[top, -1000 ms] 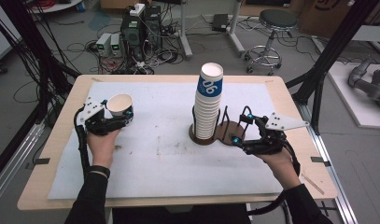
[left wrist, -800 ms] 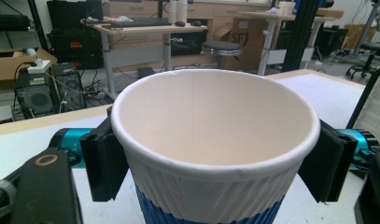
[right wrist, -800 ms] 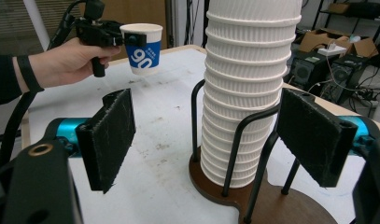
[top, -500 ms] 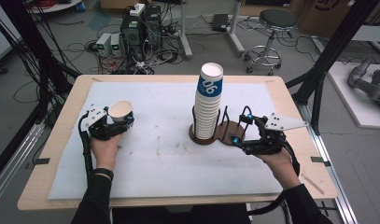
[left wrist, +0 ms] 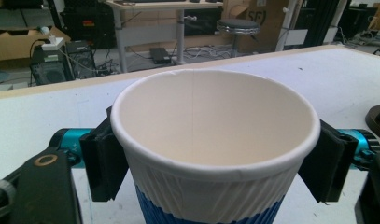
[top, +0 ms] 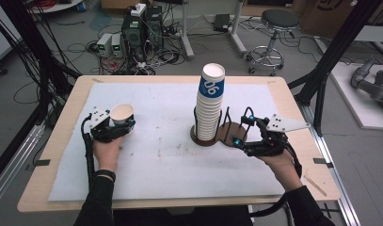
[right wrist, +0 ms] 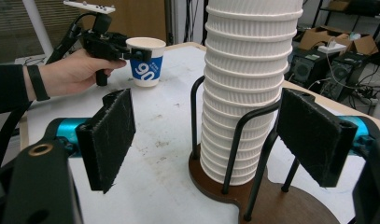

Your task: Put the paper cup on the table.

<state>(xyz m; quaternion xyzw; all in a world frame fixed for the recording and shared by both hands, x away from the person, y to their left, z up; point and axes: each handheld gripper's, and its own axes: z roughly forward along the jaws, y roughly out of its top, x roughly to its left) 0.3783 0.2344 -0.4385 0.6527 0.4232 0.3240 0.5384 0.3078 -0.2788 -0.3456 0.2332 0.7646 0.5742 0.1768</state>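
The paper cup [left wrist: 215, 149] is clamped by the left gripper [top: 115, 129]; if squeezed harder, it could be crushed. The right gripper [right wrist: 215, 135] is held unclenched around the holder [right wrist: 253, 205].

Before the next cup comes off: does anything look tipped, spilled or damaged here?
Nothing stands out. The cup stack stands upright in its holder, and the single cup sits upright between the left gripper pads, empty and undented.
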